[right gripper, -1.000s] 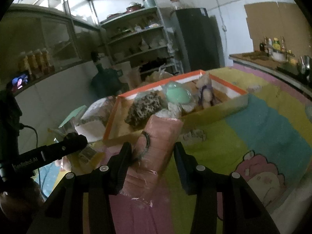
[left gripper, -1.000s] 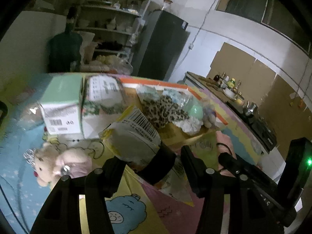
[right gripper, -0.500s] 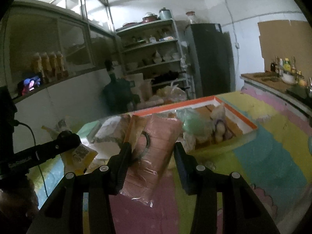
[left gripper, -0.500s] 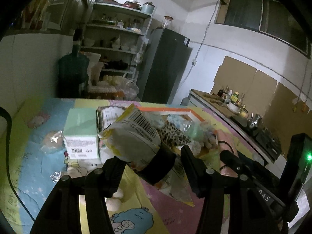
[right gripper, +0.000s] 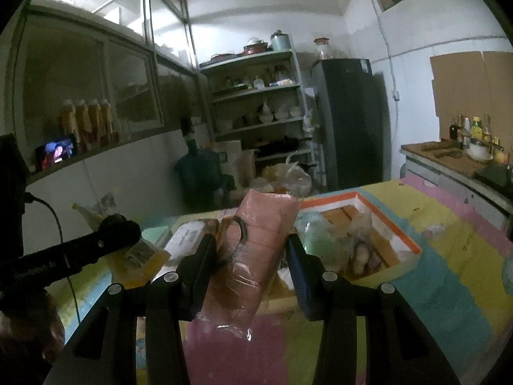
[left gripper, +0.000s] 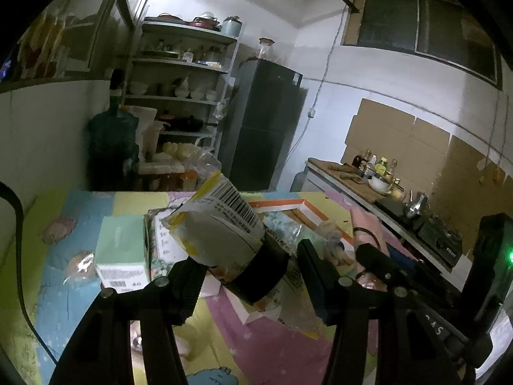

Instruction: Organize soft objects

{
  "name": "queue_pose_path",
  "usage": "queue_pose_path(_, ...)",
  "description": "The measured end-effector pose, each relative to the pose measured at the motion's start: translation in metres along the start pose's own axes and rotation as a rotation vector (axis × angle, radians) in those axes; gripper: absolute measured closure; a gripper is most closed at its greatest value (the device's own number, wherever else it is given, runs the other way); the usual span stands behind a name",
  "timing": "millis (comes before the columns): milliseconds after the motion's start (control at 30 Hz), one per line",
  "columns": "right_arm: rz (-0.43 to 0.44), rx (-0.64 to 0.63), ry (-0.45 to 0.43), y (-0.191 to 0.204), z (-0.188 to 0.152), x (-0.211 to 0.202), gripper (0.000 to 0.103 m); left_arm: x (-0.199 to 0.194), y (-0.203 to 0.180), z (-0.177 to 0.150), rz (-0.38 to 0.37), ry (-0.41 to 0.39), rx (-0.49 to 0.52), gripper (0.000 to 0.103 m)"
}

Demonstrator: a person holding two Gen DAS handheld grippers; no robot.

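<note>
My left gripper (left gripper: 253,276) is shut on a white and yellow snack bag (left gripper: 221,224) with a barcode and a black band, and holds it above the table. In the right wrist view the same bag (right gripper: 138,256) hangs at the left gripper (right gripper: 118,231). My right gripper (right gripper: 250,263) is shut on a pink soft pack (right gripper: 259,234) in clear wrap with a black loop on it. Behind both lies an orange-rimmed box (right gripper: 400,234) that holds a mint green soft thing (right gripper: 315,240), a leopard-print cloth and small toys. The box rim (left gripper: 304,207) also shows past the bag.
A mint green carton (left gripper: 121,250) and a printed white box (left gripper: 163,240) stand left of the orange-rimmed box on a colourful cartoon mat (left gripper: 224,330). Beyond the table are a dark fridge (left gripper: 263,125), shelves of dishes (left gripper: 179,96), a water jug (left gripper: 112,147) and a counter with bottles (left gripper: 378,173).
Both grippers have risen with their loads still held. The table, the cartons and the orange-rimmed box have dropped lower in both views, and more of the room shows.
</note>
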State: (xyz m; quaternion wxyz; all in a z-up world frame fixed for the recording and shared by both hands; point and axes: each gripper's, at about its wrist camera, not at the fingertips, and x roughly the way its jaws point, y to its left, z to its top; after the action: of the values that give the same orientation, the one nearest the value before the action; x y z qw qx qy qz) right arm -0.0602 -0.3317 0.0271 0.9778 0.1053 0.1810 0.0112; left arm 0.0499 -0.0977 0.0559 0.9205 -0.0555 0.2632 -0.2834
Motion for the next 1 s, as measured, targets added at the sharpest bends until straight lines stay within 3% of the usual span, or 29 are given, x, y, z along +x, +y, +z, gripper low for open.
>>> queue_pose_path(1000, -0.104, 0.069, -0.075, -0.088, 0.033, -0.004, 0.057, 0.068, -0.073, 0.041, -0.065, -0.002, 0.09, 0.046)
